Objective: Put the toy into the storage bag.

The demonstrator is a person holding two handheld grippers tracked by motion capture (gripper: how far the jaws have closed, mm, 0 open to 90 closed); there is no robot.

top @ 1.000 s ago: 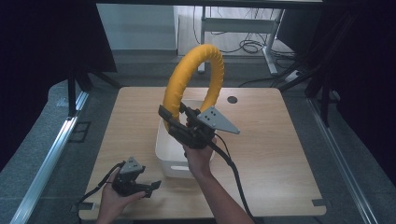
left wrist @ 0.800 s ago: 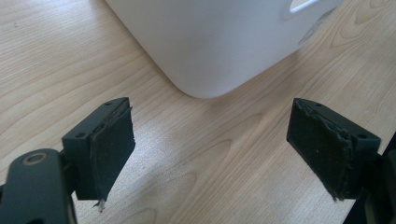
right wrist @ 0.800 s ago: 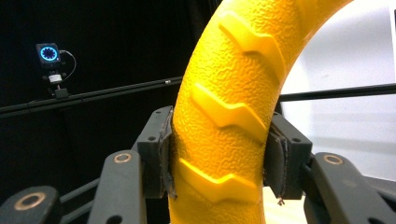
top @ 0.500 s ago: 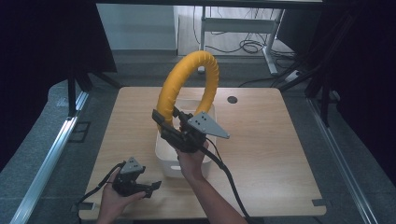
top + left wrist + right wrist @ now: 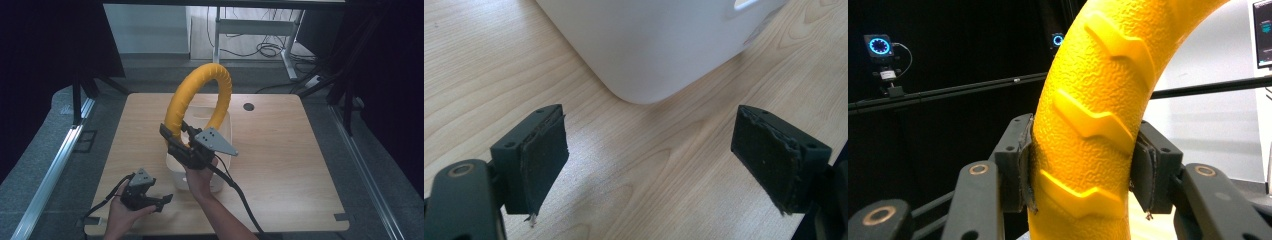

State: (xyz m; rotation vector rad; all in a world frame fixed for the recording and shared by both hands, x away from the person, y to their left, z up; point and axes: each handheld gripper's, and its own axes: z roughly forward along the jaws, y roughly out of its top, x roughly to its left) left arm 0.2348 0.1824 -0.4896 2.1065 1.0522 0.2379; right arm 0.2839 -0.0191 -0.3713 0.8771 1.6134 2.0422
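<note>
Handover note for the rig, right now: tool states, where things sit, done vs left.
Right tool: shut on the textured yellow ring, held upright above the white plastic bin.
Left tool: open, empty, low over the wooden table at the bin's near left corner.
Done: ring gripped and lifted.
Left, by my guess: lower the ring into the bin, then release. One end of the ring appears to reach down into the bin.

No legible text, label, brand, number or sign on any object or surface here.
</note>
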